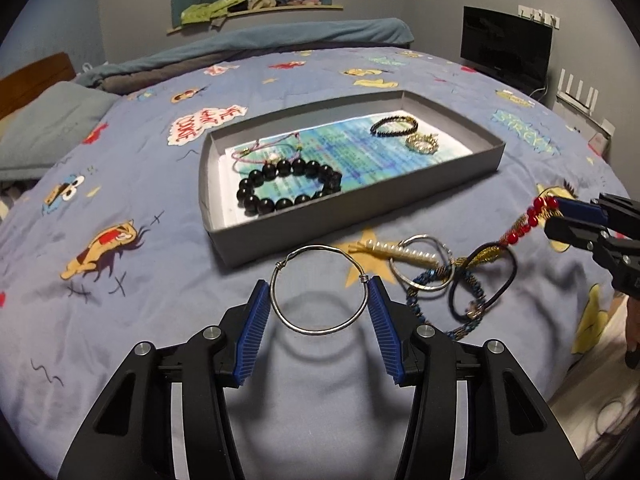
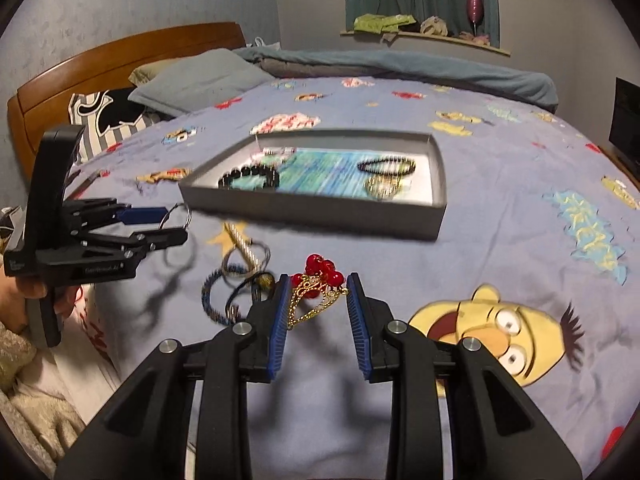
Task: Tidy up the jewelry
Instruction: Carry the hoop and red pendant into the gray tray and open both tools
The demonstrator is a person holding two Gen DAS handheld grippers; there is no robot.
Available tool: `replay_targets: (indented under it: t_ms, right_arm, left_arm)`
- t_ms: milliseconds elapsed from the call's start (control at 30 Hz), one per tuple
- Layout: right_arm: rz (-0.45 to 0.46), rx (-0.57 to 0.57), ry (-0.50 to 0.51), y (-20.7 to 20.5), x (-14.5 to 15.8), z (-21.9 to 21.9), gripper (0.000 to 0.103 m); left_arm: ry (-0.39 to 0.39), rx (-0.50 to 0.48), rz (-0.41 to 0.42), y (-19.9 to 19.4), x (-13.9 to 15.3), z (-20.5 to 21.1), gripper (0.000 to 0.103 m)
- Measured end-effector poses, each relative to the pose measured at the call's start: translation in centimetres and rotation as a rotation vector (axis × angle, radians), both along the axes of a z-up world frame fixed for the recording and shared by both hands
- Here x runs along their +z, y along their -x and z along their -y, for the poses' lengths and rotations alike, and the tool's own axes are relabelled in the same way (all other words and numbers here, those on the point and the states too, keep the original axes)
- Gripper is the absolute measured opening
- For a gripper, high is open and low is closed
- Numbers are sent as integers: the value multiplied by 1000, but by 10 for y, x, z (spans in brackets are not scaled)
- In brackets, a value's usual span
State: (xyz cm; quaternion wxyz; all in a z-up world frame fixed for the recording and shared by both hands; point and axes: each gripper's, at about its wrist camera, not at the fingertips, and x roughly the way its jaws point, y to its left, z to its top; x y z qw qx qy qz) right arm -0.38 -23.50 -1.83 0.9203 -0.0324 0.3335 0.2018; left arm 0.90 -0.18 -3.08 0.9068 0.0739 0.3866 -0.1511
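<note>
My left gripper [image 1: 319,284] is shut on a thin silver bangle [image 1: 316,331], pads pressing on its two sides, and the bangle hangs a little above the bedsheet over its own shadow. In the right wrist view the left gripper [image 2: 176,224] sits at the left with that bangle [image 2: 178,209]. My right gripper [image 2: 318,280] is shut on a gold chain piece with red beads [image 2: 320,268], also lifted; it shows at the right edge of the left wrist view [image 1: 560,216]. A grey tray [image 1: 320,236] lies beyond, holding a black bead bracelet [image 1: 288,188], a pink cord bracelet [image 1: 260,154], a thin dark bracelet [image 1: 394,124] and a gold piece [image 1: 422,144].
A small pile stays on the sheet in front of the tray: a pearl clip [image 1: 400,254], a second silver ring [image 1: 420,268], a blue beaded bracelet [image 1: 416,300] and a black hair tie [image 1: 508,276]. Pillows [image 2: 200,80] and a wooden headboard [image 2: 120,52] lie far left; a monitor [image 1: 504,48] stands past the bed's right edge.
</note>
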Motion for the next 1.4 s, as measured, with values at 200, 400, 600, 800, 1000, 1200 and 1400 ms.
replay_targets:
  t_ms: [200,400,600,800,1000,1200,1400]
  right_arm:
    - [54,2,4,-16,31,-8,28]
    - [97,-16,-22,-42,62,-12,28]
    - [140,-61,-51,-80,83,-14,28]
    - [126,-112,-81,-126,75,-16,28]
    - [73,-125,-108,-166,55,-16,28]
    - [49,-97,-111,-197,44,-28,28]
    - [23,-75,-101,-228,35,-37,28]
  left_arm:
    - [25,-13,4,-10,24,1,52]
    - [26,-30,19,-28,40,5,52]
    - [33,-18,38,-60,55,11,52]
    - [52,-4,34,-94,52,18,52]
    - [50,-23,-1,-128,34,39,52]
    - [37,-60,-51,-158,16,60,52]
    - [42,-56,-103,-187,3,65,52]
